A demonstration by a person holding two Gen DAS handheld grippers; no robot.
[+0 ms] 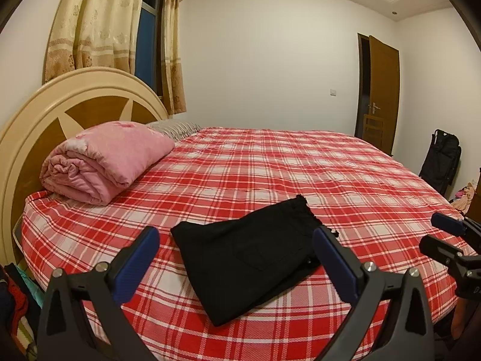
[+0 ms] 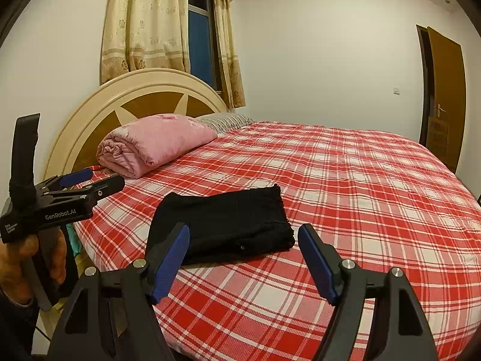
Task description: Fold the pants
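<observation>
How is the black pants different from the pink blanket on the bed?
The pants are black; the blanket is pink. The pants are folded into a flat, low rectangle; the blanket is rolled into a thick, puffy bundle. The pants lie near the bed's front edge; the blanket sits up by the headboard. Both rest on the red plaid sheet.

Warm ceiling light, soft shadows, sharp focus, strong fisheye edge distortion.

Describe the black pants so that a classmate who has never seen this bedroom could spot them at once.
Find the bed under its red-and-white plaid sheet. Near its front edge, well away from the rolled pink quilt by the headboard, lie the black pants, folded into a flat rectangle. They are the only dark thing on the sheet.
</observation>
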